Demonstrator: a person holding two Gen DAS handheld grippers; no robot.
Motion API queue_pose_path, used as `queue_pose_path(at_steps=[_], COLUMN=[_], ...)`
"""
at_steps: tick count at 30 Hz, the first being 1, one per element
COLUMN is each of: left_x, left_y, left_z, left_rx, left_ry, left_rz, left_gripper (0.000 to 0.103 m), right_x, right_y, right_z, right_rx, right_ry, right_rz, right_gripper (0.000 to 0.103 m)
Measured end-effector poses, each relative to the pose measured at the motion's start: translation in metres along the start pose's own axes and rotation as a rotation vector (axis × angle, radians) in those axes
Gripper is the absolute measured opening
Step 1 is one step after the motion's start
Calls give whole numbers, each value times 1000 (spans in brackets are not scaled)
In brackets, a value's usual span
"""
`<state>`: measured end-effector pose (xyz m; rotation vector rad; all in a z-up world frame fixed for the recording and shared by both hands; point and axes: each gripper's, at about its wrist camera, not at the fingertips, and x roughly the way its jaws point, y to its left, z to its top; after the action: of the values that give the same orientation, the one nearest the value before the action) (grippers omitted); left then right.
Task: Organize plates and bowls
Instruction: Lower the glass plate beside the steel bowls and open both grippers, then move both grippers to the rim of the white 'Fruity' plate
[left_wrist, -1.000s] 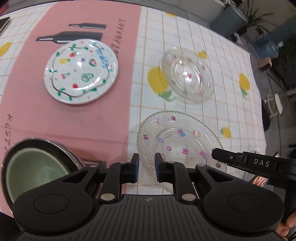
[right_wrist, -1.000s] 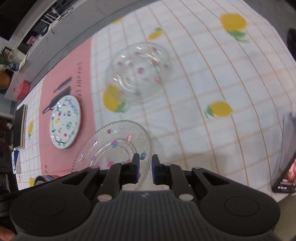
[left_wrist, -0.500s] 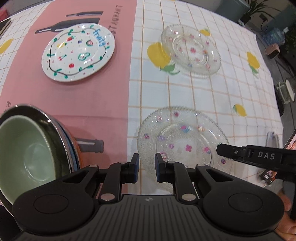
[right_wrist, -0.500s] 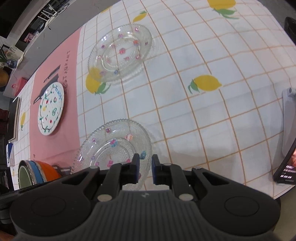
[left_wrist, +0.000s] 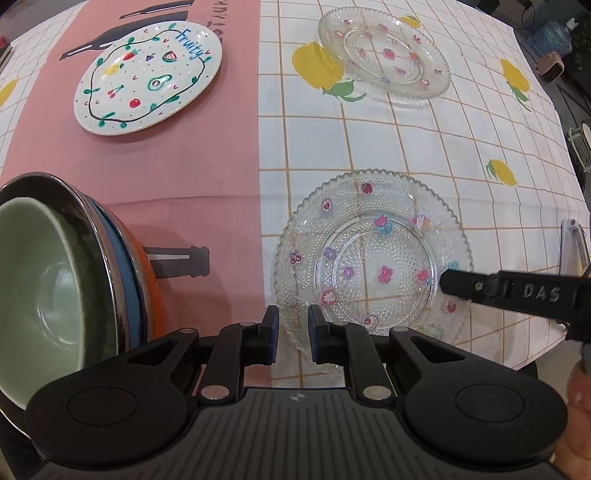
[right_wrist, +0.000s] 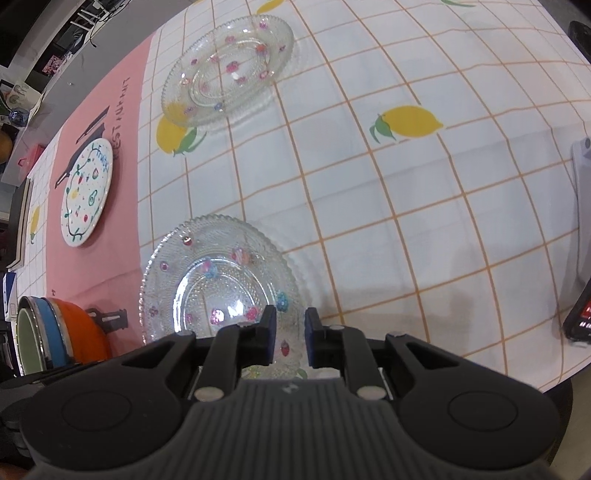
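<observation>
Left wrist view: the left gripper (left_wrist: 291, 334) points down at a table under a checked lemon-print cloth (left_wrist: 424, 147) w/ a pink panel on its left side. Its jaws stand slightly apart, a narrow gap btwn them, nothing pinched; the tips sit just over the near-left rim of the near glass plate (left_wrist: 373, 254), a clear beaded plate w/ small coloured flowers. Landmark: that plate. Beyond it, toward the far edge of the cloth, lies a second glass plate (left_wrist: 384, 55), well apart. Far left of it, on the pink panel, lies a white plate (left_wrist: 147, 77) painted w/ fruit and the word "Fruity". Near left of it stands a stack of bowls (left_wrist: 55, 277): green bowl inside, then dark, blue and orange rims. From the right, one black finger (left_wrist: 476, 286) of the right gripper reaches in over the landmark plate's right rim; contact can't be told.

Right wrist view: the right gripper (right_wrist: 290, 328) tilts steeply down over the near glass plate's near-right rim. Its jaws have just been opening a little; a narrow gap shows, w/ the rim seen through it, the blue pads not pressing on it. The 2nd glass plate lies beyond, the white plate to the far left, the bowls at the near left. A dark phone-like device (right_wrist: 580, 317) lies near the table's right edge.
</observation>
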<state>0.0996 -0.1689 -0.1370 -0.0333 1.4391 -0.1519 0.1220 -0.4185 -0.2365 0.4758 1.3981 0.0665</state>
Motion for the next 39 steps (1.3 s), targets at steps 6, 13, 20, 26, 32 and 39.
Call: queue_pose_path(at_steps=[6, 13, 20, 26, 32, 39], left_x=[0, 1, -4, -31, -60, -87], left_y=[-1, -2, -1, -1, 0, 20], left_z=[4, 3, 1, 4, 10, 22], left_rx=[17, 28, 41, 62, 96, 79], left_ry=[-9, -7, -24, -113, -238, -336], left_rz=[32, 11, -7, -44, -85, -92], left_gripper=[18, 22, 23, 24, 24, 24], right_x=[0, -2, -12, -26, -35, -35], right_y=[4, 8, 18, 33, 55, 85], right_z=[-5, -9, -8, -7, -4, 5], right_rx=[-12, -50, -111, -187, -262, -320], right_ry=[-23, -30, -74, -148, -197, -211], right_rz=[6, -6, -66, -122, -117, -89], right_gripper=[16, 24, 29, 38, 45, 45])
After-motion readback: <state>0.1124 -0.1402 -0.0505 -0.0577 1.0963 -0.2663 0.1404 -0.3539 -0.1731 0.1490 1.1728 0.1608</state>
